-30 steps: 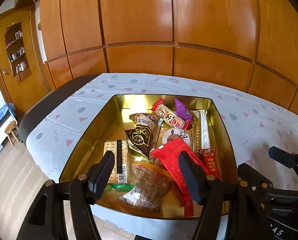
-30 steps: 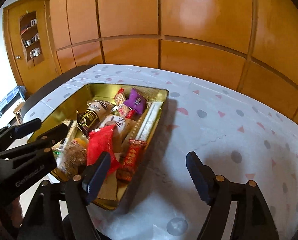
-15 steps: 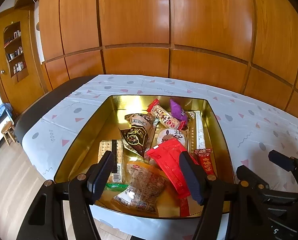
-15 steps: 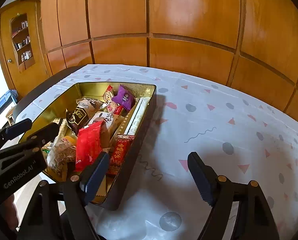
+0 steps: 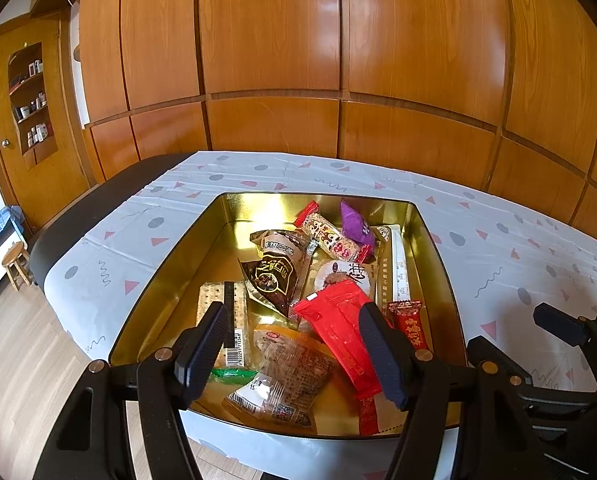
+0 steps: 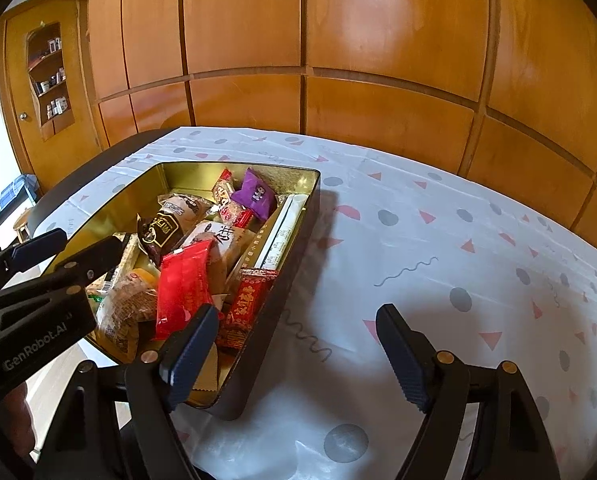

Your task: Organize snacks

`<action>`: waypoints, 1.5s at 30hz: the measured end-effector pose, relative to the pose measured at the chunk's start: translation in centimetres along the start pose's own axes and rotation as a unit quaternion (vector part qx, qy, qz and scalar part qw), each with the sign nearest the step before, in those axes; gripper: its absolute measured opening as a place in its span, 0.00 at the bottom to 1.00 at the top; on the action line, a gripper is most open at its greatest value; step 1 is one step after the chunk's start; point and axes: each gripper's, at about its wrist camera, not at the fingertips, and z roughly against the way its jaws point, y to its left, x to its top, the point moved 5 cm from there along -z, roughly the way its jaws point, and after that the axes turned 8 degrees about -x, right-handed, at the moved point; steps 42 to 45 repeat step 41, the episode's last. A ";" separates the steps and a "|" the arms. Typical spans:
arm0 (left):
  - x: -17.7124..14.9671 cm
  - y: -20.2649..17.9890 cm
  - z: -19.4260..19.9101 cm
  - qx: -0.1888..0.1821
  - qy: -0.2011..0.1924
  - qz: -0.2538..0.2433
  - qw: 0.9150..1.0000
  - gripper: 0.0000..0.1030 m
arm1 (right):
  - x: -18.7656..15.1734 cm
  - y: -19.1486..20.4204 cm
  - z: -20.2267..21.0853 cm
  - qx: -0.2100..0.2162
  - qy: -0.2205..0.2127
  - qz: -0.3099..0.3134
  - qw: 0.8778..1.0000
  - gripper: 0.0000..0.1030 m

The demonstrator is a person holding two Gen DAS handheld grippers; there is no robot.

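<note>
A gold-lined tin box sits on the table near its front left edge and holds several snack packs: a red pack, a purple pack, a dark brown pack, crackers and an orange bag. The box also shows in the right wrist view. My left gripper is open and empty, held above the box's near end. My right gripper is open and empty, over the cloth just right of the box.
A white cloth with grey dots and pink triangles covers the table. A wooden panelled wall stands behind it. The table's left edge drops to a wood floor with a small stool.
Both grippers have drawn back and risen slightly, so the box and table sit lower and farther in view. Both stay open and nothing was picked up.
</note>
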 end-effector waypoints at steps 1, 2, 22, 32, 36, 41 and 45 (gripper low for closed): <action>0.0 0.0 0.0 0.000 0.000 0.000 1.000 0.67 | 0.0 0.0 0.0 0.000 0.000 0.000 1.000 0.79; 0.0 0.0 0.0 0.000 -0.001 -0.001 1.000 0.67 | 0.0 0.0 0.0 0.000 0.000 0.000 1.000 0.79; 0.1 0.1 0.2 -0.002 -0.004 0.004 1.000 0.67 | -0.1 0.2 0.0 0.003 0.001 0.004 1.000 0.80; 0.1 0.0 0.2 -0.001 -0.006 0.004 1.000 0.67 | -0.1 0.2 -0.1 0.003 0.001 0.003 1.000 0.81; 0.2 0.2 0.5 0.006 -0.020 0.005 1.000 0.58 | -0.3 0.1 -0.2 0.004 0.002 0.002 1.000 0.81; 0.2 0.5 0.1 -0.002 -0.007 0.011 1.000 0.55 | -0.1 -0.7 -0.1 0.007 -0.001 -0.006 1.000 0.81; 0.2 0.5 0.1 -0.002 -0.007 0.011 1.000 0.55 | -0.1 -0.7 -0.1 0.007 -0.001 -0.006 1.000 0.81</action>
